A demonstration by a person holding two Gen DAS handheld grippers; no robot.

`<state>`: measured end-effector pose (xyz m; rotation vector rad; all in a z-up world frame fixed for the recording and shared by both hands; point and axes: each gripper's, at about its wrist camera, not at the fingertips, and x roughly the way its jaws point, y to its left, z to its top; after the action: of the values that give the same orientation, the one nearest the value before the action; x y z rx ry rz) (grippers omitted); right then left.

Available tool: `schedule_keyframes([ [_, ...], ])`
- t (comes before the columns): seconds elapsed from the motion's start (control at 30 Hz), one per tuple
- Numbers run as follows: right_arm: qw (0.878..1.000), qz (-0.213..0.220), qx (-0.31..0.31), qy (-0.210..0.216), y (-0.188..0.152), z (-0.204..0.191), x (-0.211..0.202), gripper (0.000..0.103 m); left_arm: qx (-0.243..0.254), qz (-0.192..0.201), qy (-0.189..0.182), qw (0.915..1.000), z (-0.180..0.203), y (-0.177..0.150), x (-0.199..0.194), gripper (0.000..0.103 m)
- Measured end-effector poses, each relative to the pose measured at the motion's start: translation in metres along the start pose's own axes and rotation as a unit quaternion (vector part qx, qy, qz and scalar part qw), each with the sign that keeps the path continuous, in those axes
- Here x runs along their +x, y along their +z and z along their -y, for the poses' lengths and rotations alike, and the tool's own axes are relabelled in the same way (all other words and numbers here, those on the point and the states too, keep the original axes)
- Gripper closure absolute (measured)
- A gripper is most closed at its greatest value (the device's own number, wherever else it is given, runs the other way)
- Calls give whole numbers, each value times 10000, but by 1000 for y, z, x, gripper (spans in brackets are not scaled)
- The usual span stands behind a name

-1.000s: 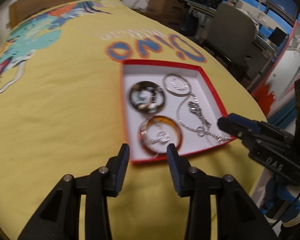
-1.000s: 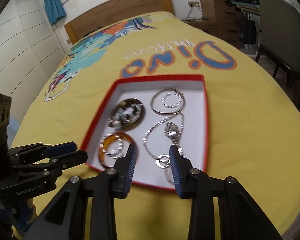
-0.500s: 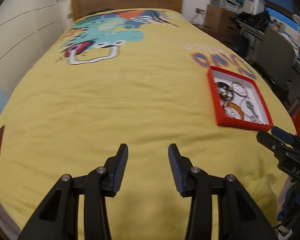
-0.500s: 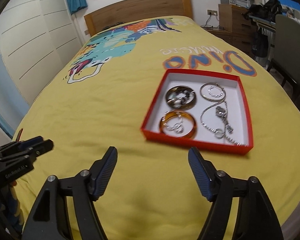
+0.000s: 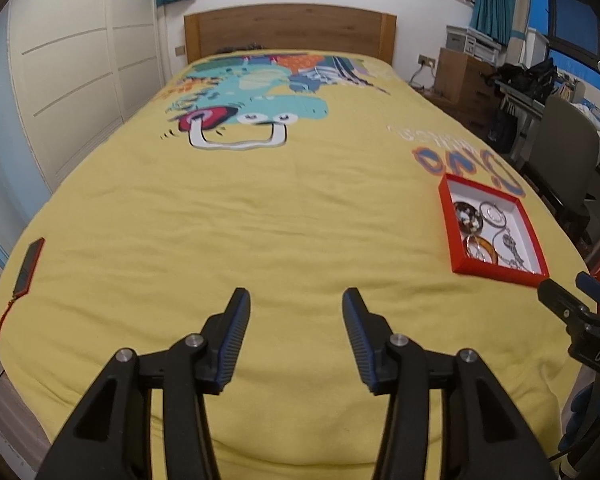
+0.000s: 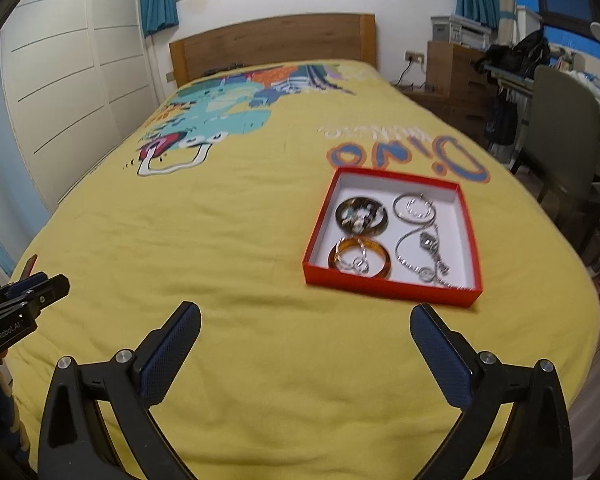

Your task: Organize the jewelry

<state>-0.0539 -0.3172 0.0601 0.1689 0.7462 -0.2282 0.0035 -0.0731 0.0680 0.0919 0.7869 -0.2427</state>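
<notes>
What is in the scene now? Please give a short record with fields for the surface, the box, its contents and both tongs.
surface: yellow bedspread with cartoon print
box: red tray, white inside, lying flat on the bedspread
contents: dark bangle, amber bangle, silver hoop, silver chain
left tongs: open, empty, above the bedspread
right tongs: wide open, empty, short of the tray

Bangles (image 6: 359,261) and chain (image 6: 420,254) lie in box (image 6: 388,288) on bed (image 6: 240,240).
</notes>
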Motion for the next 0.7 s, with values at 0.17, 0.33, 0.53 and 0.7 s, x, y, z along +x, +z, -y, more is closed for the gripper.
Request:
schedule_keyframes([
  [0.17,9998,125,-25,-122,-2,1,-1,1,-50,231,107,9997,-4,2,-9,57],
  [0.33,9989,301,-80,-364,-5,2,0,1,-134,282,135,9994,-11,4,-7,57],
  [0.53,9981,337,-76,-504,-3,3,1,1,-182,311,245,9991,-16,4,-2,57],
  [0.7,9980,290,-88,-557,-4,3,4,1,-266,281,226,9990,-24,4,3,57],
])
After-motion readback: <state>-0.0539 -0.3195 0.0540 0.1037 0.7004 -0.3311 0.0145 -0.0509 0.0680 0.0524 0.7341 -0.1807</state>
